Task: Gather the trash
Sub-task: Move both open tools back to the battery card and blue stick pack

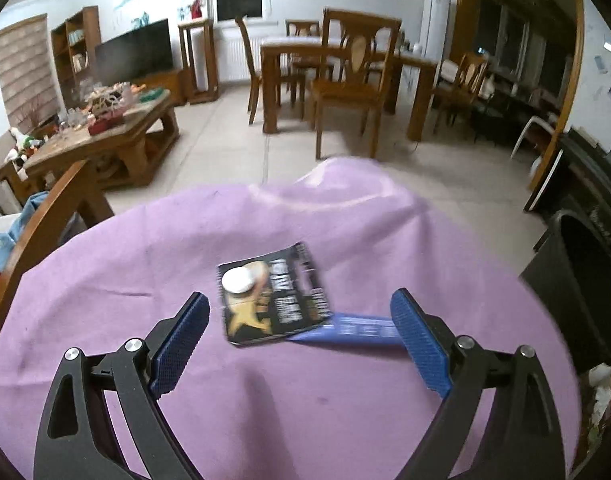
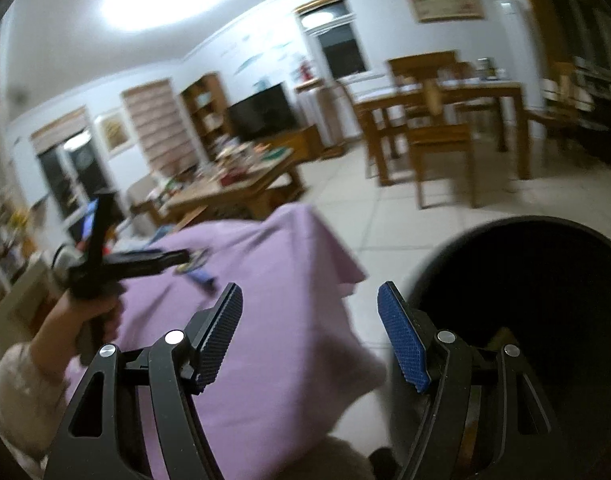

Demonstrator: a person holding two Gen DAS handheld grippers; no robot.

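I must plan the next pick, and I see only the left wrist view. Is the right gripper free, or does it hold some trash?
Observer: The right gripper is open, and its fingers hold nothing.
Operator: Where does it point?
Observer: It points between the hanging corner of the purple cloth and the round black bin, which stands on the floor beside the cloth.
Operator: Can you see inside the bin?
Observer: Its mouth faces the right wrist camera, but the inside is too dark to tell what lies there.
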